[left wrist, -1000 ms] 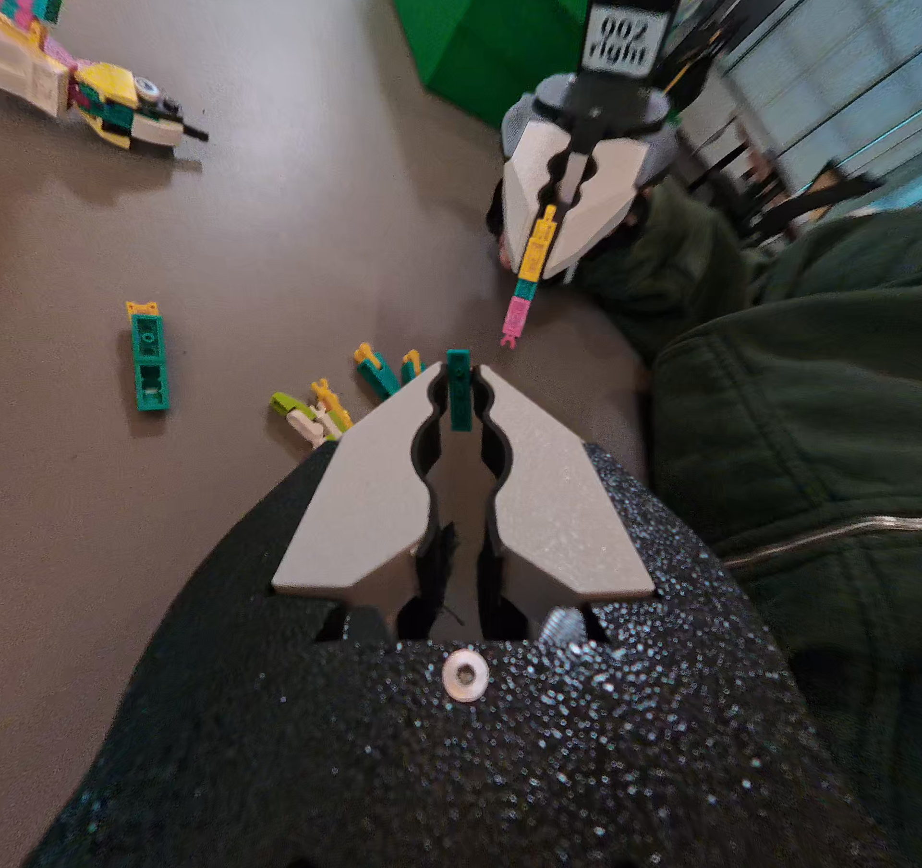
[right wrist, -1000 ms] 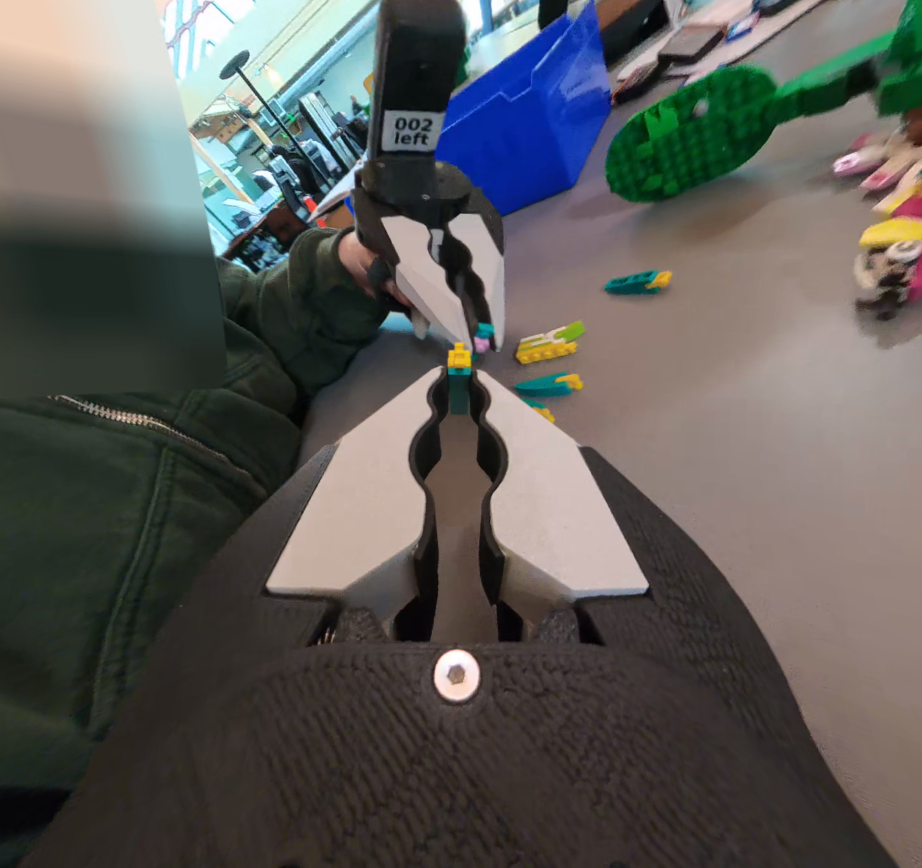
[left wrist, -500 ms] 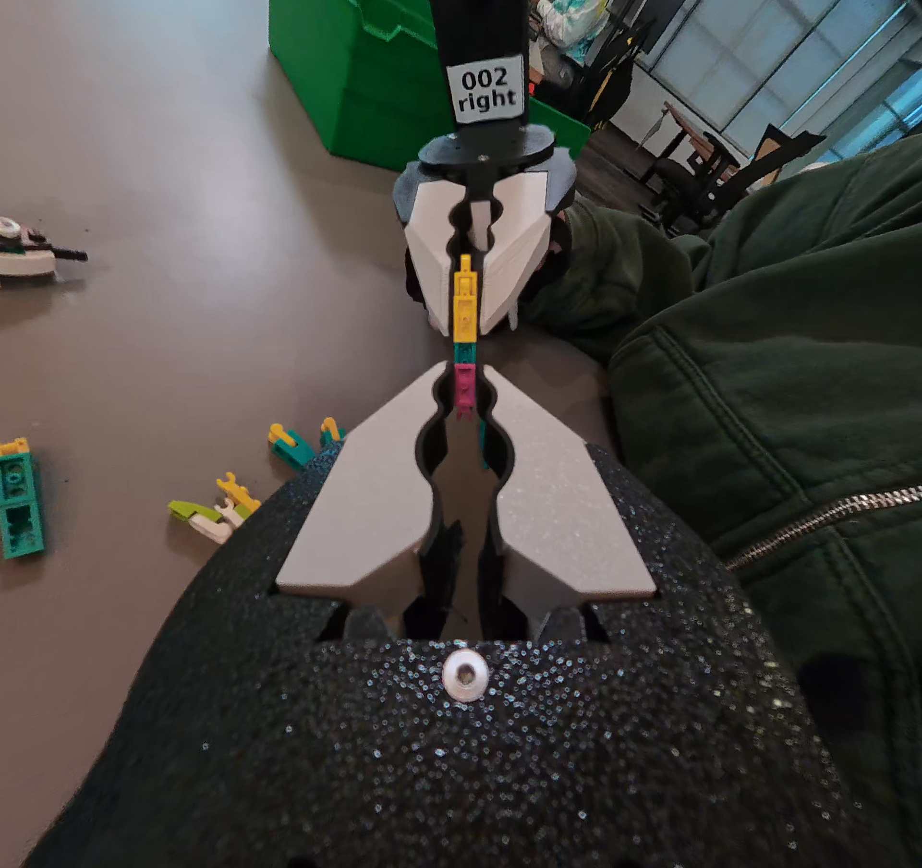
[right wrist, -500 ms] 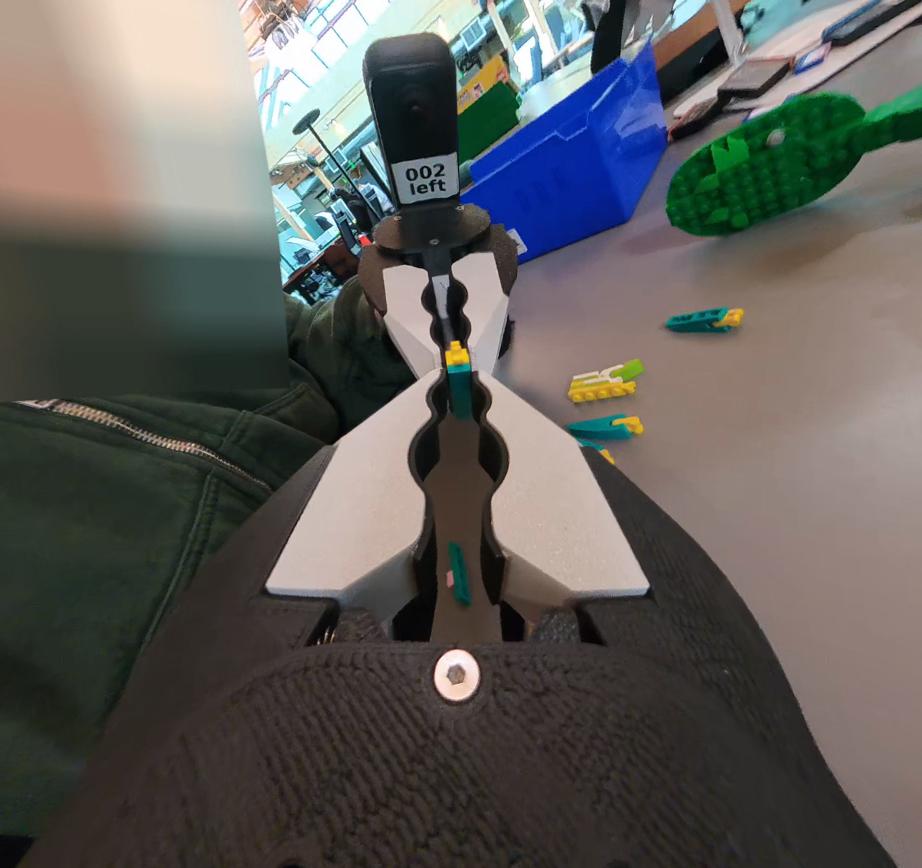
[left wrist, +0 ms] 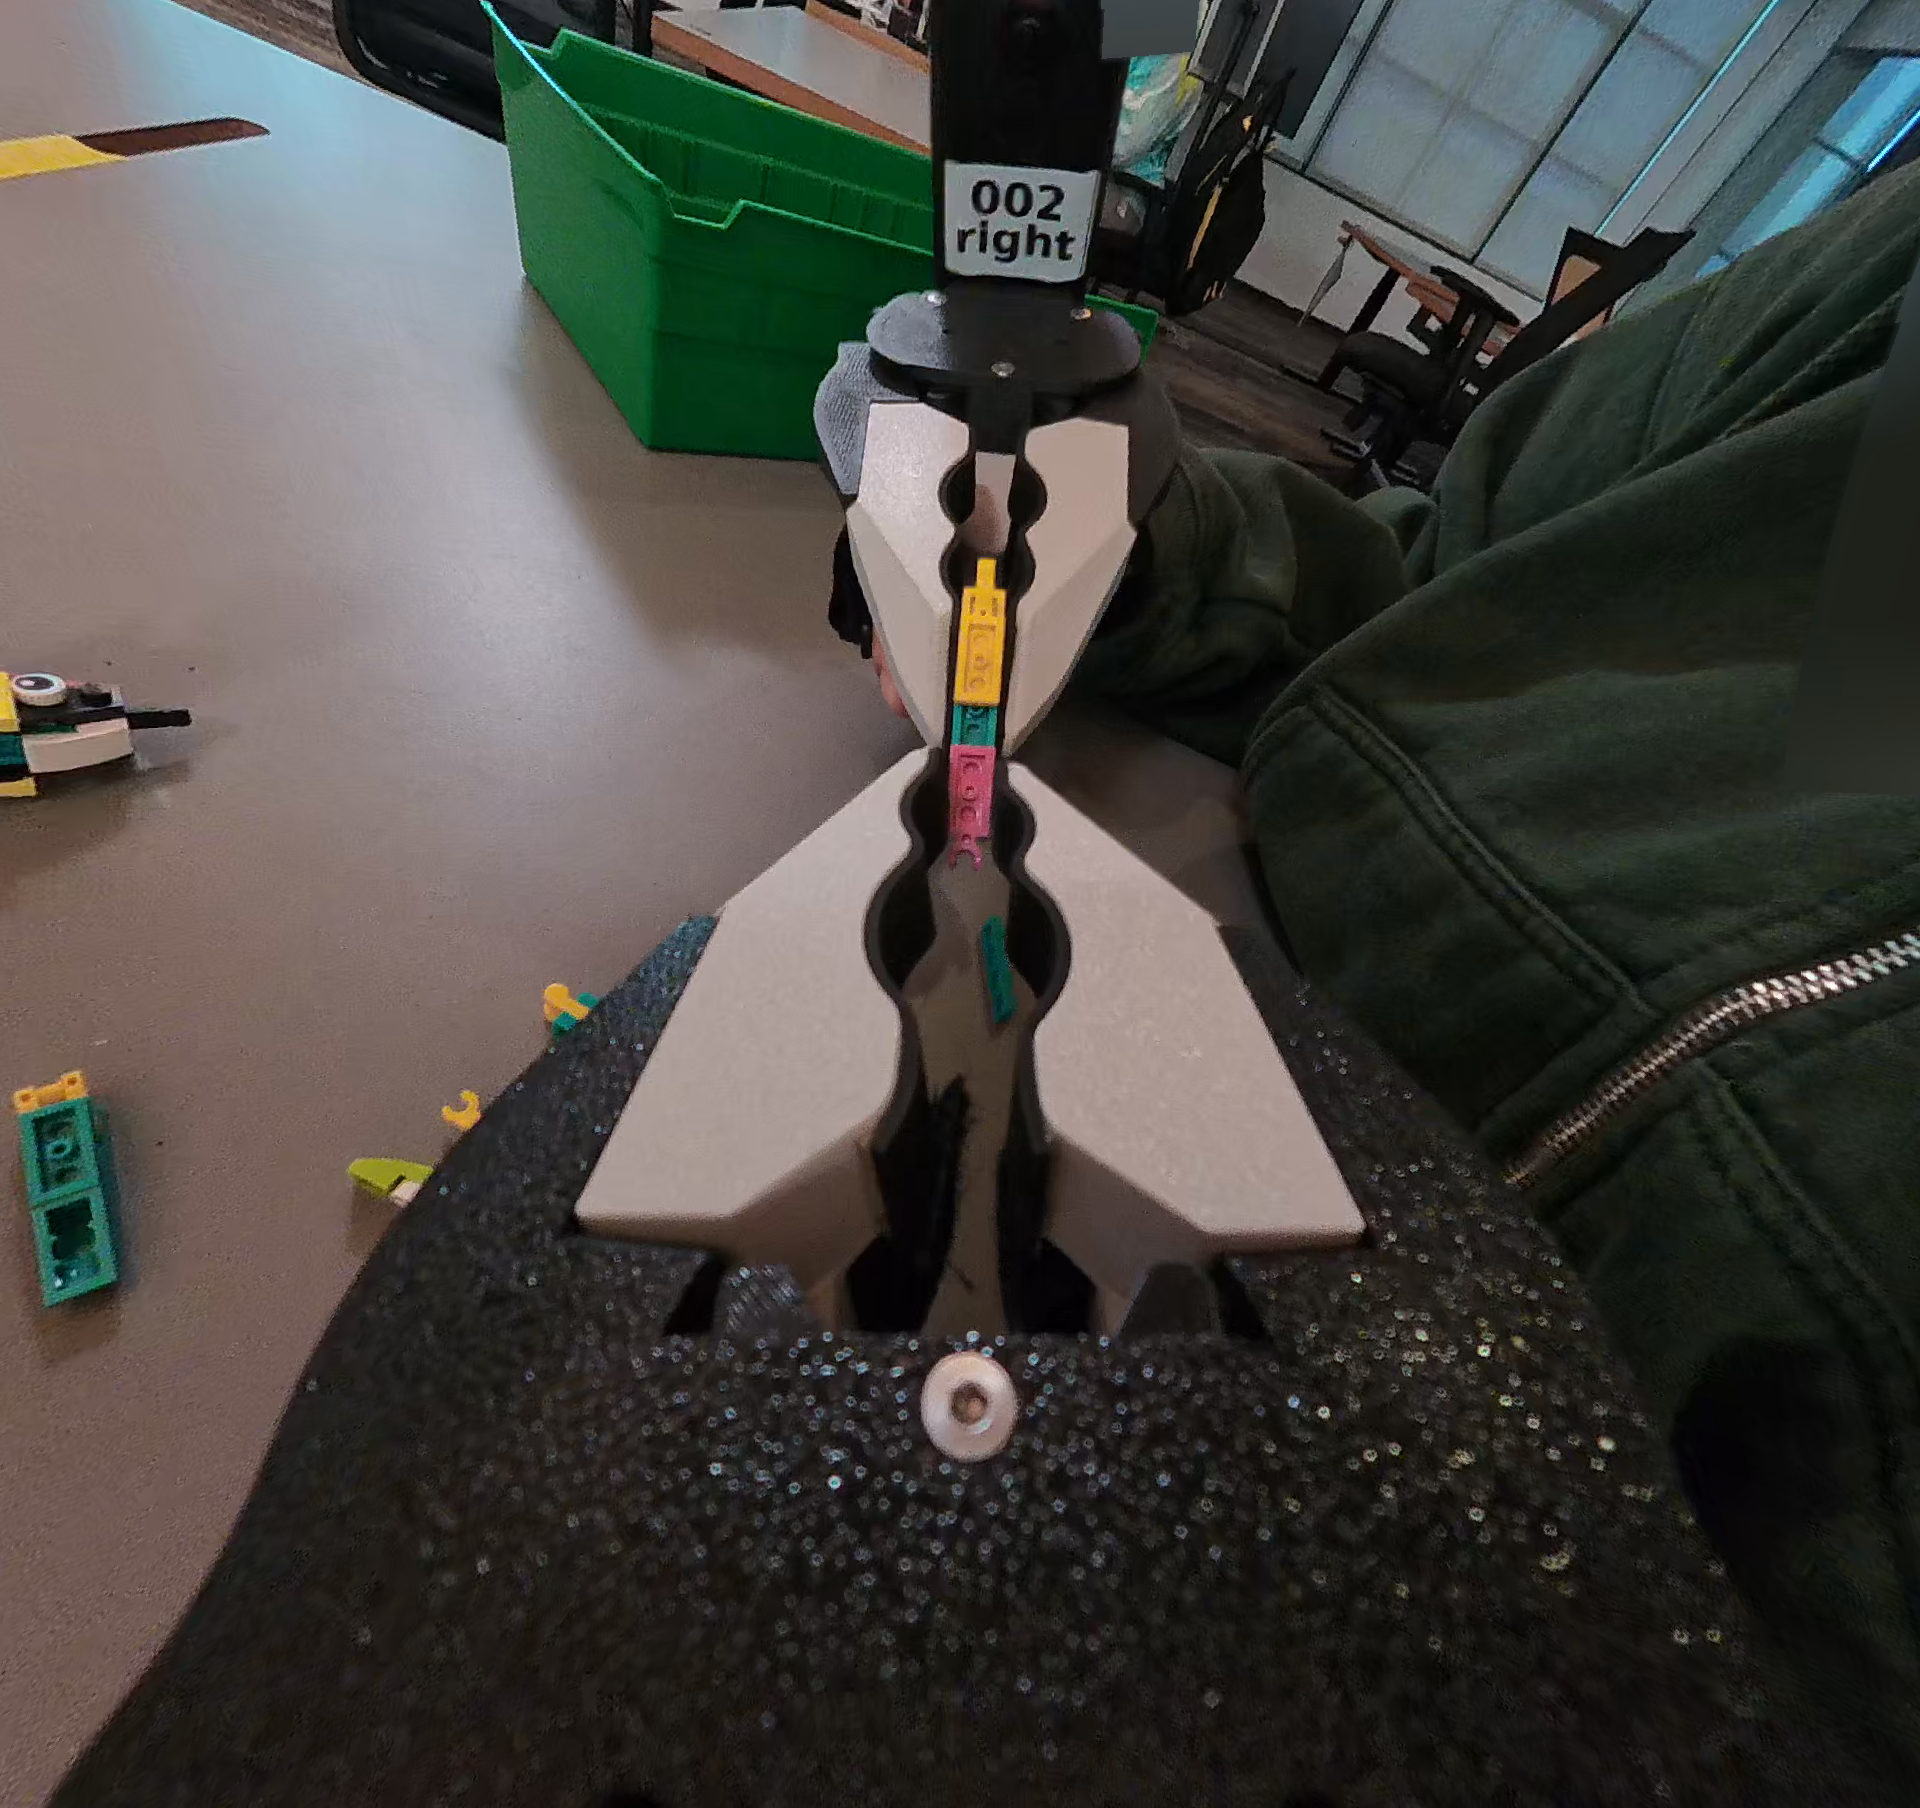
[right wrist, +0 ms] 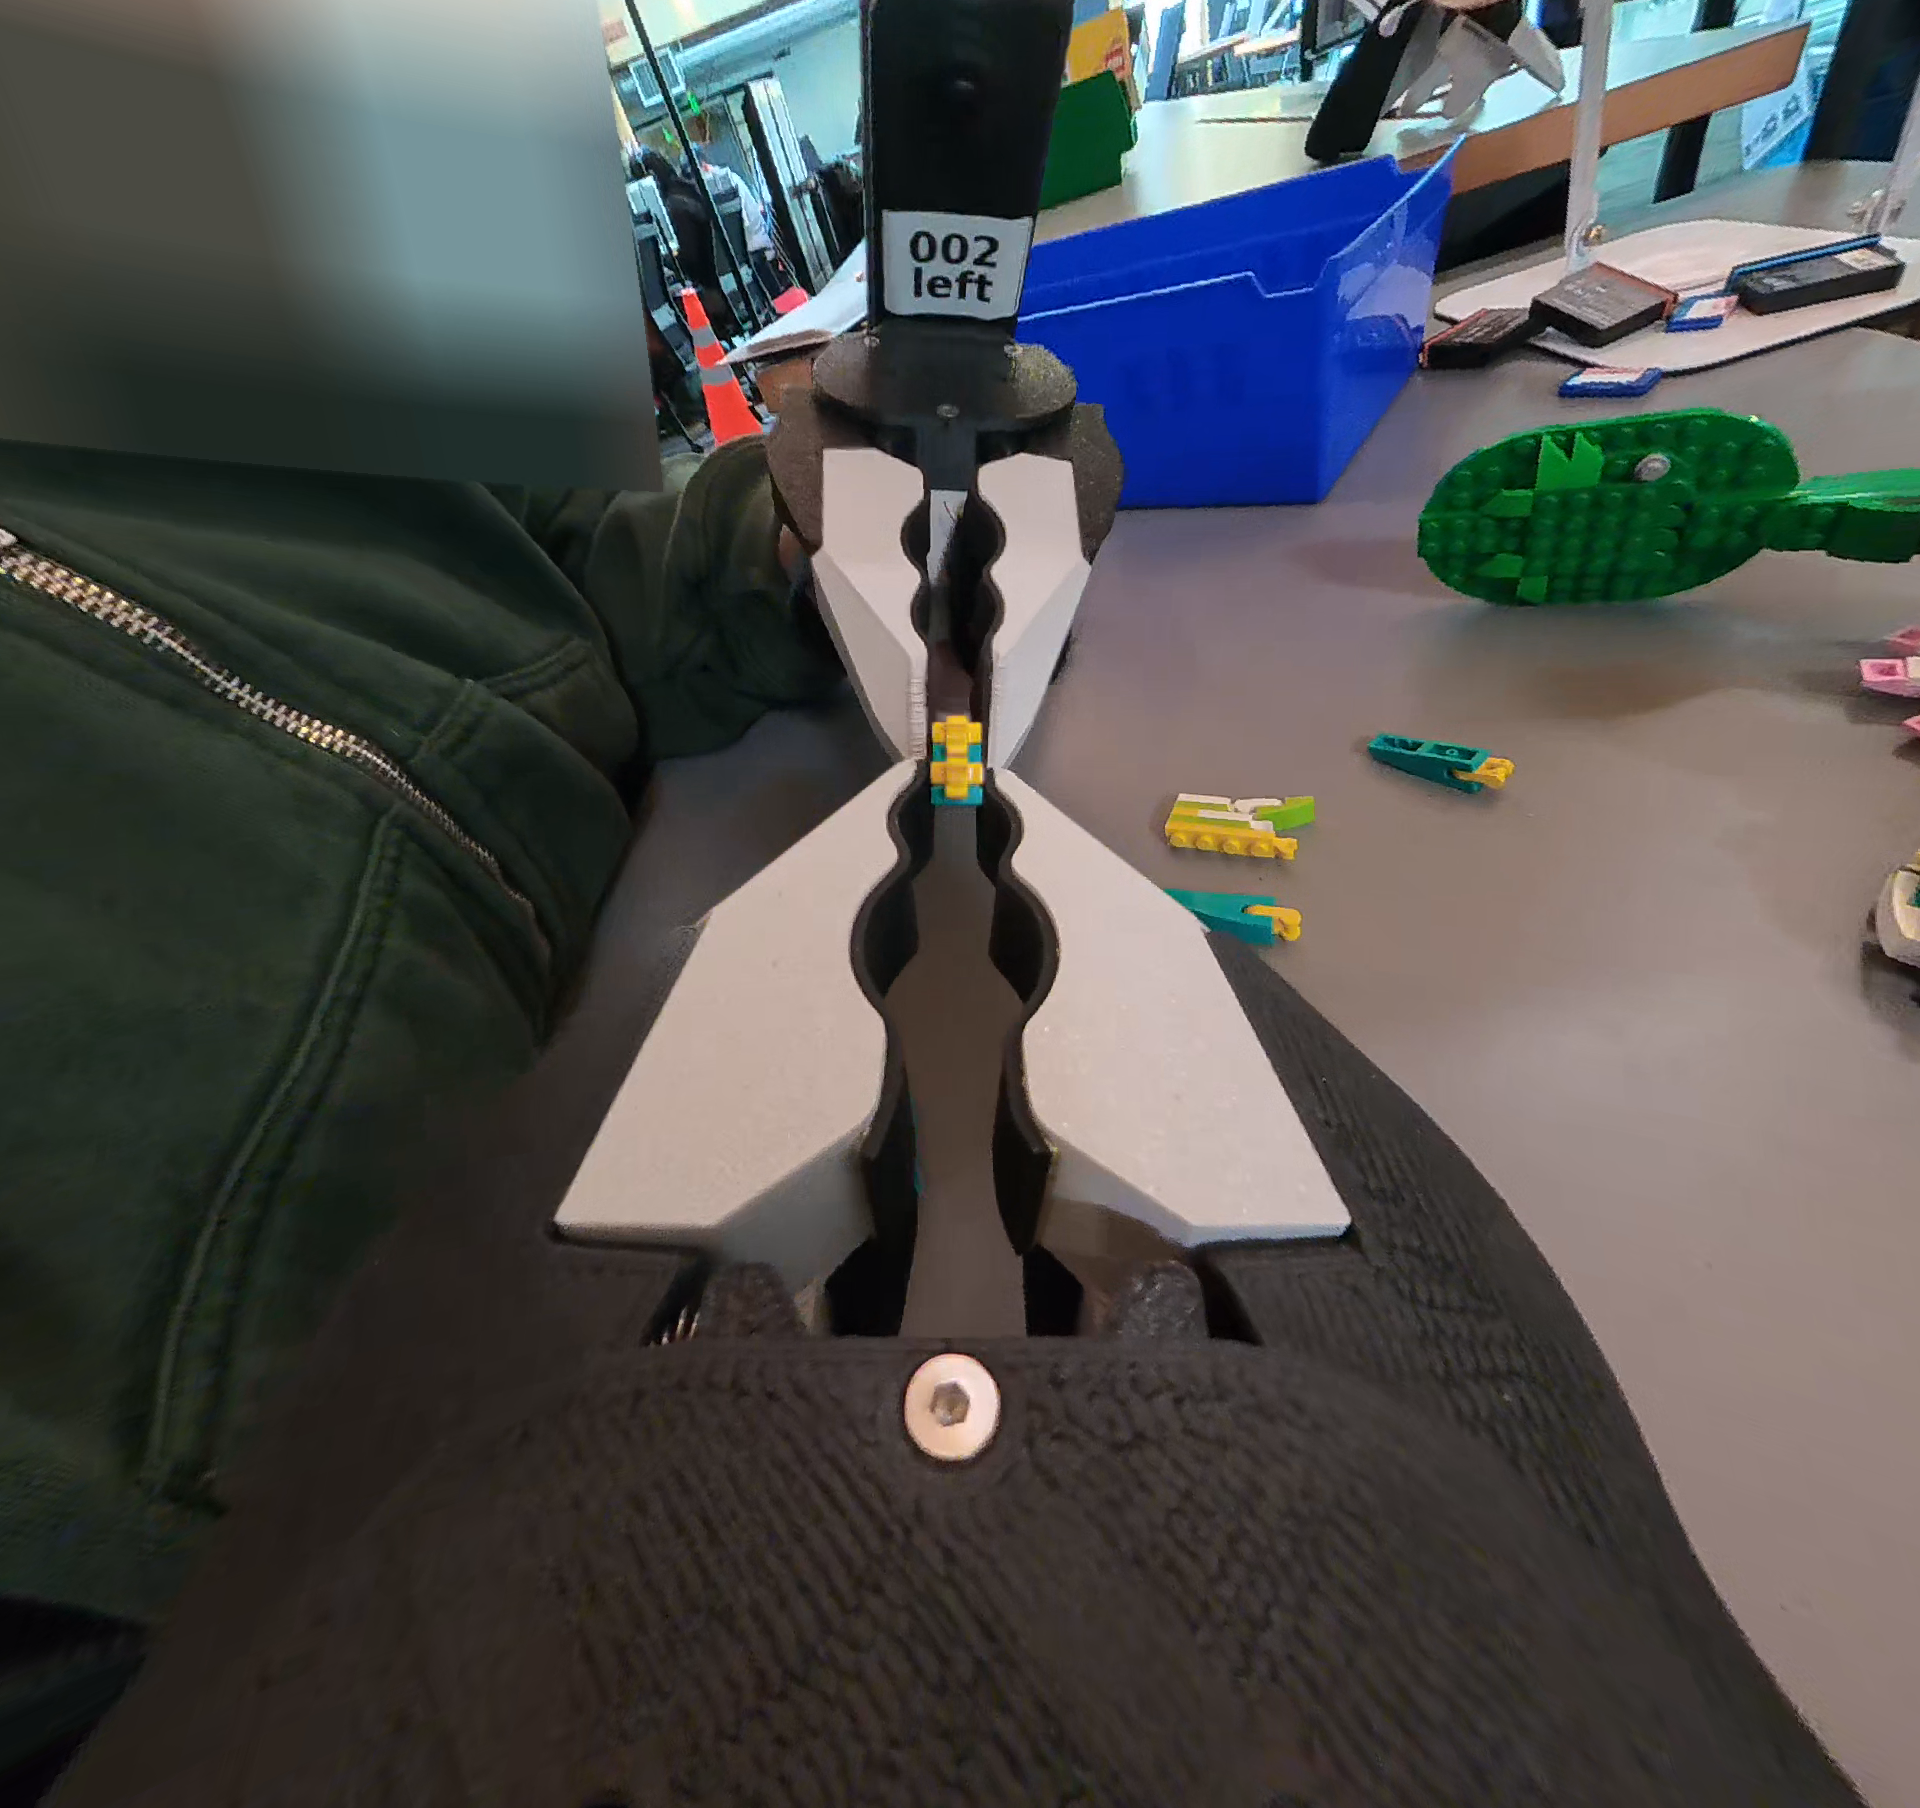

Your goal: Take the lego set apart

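A thin lego strip, yellow, teal and pink, is held in the air between both grippers, which meet tip to tip. My right gripper is shut on the yellow and teal end. It shows opposite in the left wrist view. My left gripper is shut on the pink end and shows opposite in the right wrist view. A small teal plate lies on the table below, seen through the gap between my left fingers.
Loose pieces lie on the grey table: a teal brick, a lime and yellow piece, two teal clips. A partial build, a green bin, a blue bin, a green studded plate. A green jacket is close by. My left and right fingertips are right by each other.
The left gripper let go of the teal plate, which now lies on the table. The grippers came together tip to tip, and the left shut on the strip's pink end.
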Action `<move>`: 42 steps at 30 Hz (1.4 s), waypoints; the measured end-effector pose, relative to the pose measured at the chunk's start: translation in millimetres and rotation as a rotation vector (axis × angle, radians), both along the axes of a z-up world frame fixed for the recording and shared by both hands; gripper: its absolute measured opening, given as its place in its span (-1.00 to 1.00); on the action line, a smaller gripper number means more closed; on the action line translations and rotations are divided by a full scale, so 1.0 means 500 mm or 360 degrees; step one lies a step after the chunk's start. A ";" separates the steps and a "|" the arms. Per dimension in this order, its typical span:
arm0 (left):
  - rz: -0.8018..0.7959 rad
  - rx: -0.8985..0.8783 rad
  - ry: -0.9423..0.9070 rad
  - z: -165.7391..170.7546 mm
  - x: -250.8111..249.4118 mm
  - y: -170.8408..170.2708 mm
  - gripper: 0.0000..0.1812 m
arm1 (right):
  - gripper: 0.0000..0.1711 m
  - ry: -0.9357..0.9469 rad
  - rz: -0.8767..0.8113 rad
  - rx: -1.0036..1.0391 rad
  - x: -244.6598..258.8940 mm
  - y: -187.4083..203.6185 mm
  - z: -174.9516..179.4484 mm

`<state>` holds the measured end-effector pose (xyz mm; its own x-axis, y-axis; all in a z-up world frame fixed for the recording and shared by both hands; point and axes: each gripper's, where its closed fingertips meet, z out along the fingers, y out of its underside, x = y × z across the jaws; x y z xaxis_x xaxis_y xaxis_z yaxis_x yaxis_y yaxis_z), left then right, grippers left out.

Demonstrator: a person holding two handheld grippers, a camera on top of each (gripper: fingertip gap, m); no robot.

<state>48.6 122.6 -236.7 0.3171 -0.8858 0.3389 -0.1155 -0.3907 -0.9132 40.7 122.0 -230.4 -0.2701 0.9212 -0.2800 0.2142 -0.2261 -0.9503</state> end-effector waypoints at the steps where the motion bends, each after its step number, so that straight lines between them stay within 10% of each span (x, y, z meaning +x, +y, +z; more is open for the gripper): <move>1: -0.0009 0.0014 0.0013 0.000 0.001 -0.001 -0.94 | -0.93 -0.0007 0.0004 0.0016 0.001 -0.001 -0.001; 19: 0.0005 -0.0022 0.0167 -0.037 -0.012 0.008 -0.93 | -0.85 -0.0117 -0.0044 0.0016 -0.002 0.011 -0.035; 30: -0.0008 0.0693 0.1018 -0.107 -0.033 0.014 -0.93 | -0.92 -0.0447 -0.0142 0.1205 -0.012 0.015 -0.102; 36: 0.0000 0.0642 0.0984 -0.110 -0.033 0.016 -0.94 | -0.94 -0.0418 -0.0122 0.1112 -0.010 0.010 -0.096; 38: 0.0154 0.0675 0.1370 -0.158 -0.105 0.058 -0.93 | -0.94 -0.0156 -0.0137 0.0932 -0.009 -0.001 -0.035; 42: 0.0159 0.0535 0.0987 -0.124 -0.076 0.053 -0.93 | -0.94 -0.0106 -0.0322 0.0842 0.016 0.052 -0.011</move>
